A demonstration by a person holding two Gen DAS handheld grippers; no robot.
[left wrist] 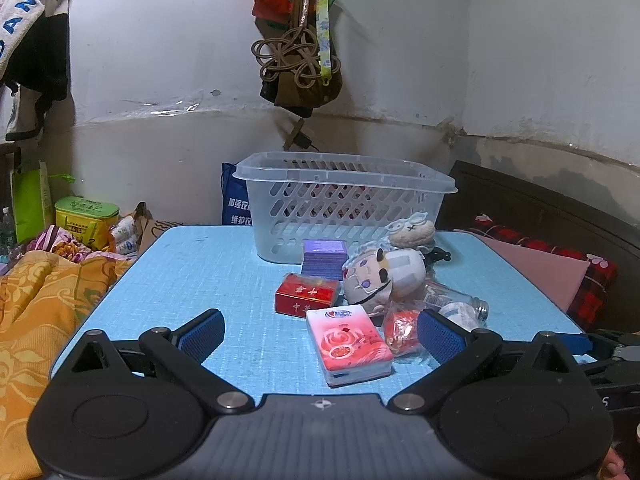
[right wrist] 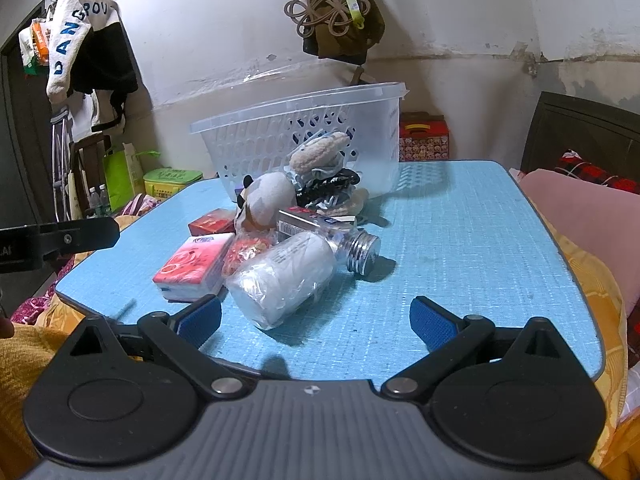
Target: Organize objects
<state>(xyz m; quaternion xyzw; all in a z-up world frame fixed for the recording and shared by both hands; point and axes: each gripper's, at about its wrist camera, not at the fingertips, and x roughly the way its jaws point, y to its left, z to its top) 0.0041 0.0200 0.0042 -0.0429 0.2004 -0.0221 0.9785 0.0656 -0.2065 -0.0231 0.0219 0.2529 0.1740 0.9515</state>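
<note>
1. Left wrist view: the left tool [left wrist: 320,330] is held low over the near edge of the blue counter [left wrist: 192,280], its fingers spread wide and nothing pinched. The heap to be organized lies between the tool and the clear basket [left wrist: 344,204] at the counter's far side. Counted here: one tissue pack [left wrist: 347,344] nearest, one red box [left wrist: 306,294], one purple box [left wrist: 324,257], two plush toys [left wrist: 384,276], one red packet [left wrist: 402,330], one glass jar [left wrist: 460,304].

2. Right wrist view: the right tool [right wrist: 316,322] is likewise spread and empty, just short of one plastic-wrapped white roll [right wrist: 284,280]. Behind it one jar with a metal cap [right wrist: 360,250] lies on its side, and one black hair claw [right wrist: 332,186] is seen against the basket [right wrist: 304,136].

3. The step is judged to be the opening approach; nothing appears to have been lifted yet. For the next move, one tool would need to be lowered around a near item, the roll or the tissue pack, closed on it, and carried over the basket rim.
</note>
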